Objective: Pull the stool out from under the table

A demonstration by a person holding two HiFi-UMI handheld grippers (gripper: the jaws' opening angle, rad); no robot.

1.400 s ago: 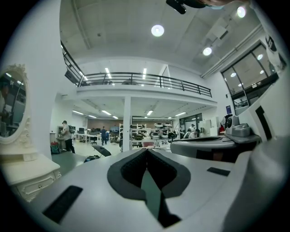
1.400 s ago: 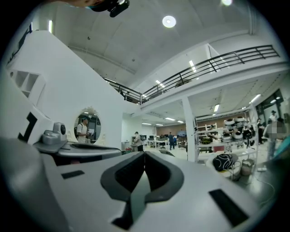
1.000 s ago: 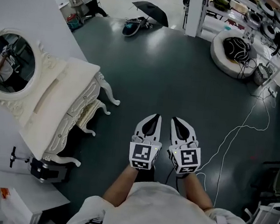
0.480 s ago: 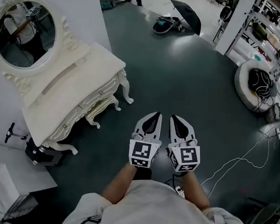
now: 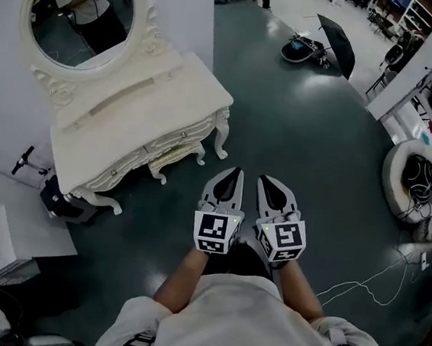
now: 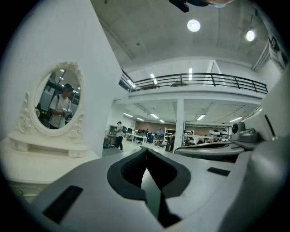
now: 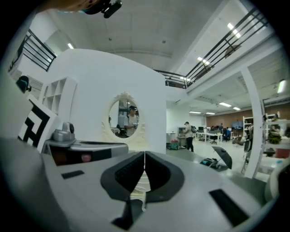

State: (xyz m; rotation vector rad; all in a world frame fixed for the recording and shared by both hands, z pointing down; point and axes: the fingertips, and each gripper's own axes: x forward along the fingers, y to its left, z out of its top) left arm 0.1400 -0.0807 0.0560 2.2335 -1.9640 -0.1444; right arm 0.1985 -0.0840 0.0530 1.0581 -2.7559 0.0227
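Stool (image 5: 176,155) sits tucked under the cream dressing table (image 5: 156,102); left gripper (image 5: 234,172) and right gripper (image 5: 268,181) hover side by side nearby, jaws closed on nothing

Stool (image 5: 178,157) mostly hidden under the surface (image 5: 139,103) at 10 o'clock in the head view: only the seat edge and two curled legs show. Mirror (image 5: 80,8) crest cut by the top edge at 11 o'clock; the dark item (image 5: 63,204) under the surface's end at 9 o'clock is too covered to identify. In the right gripper view the right tool (image 7: 144,156) blocks the surface's lower part, and the far walker (image 7: 187,135) is too small to tell.
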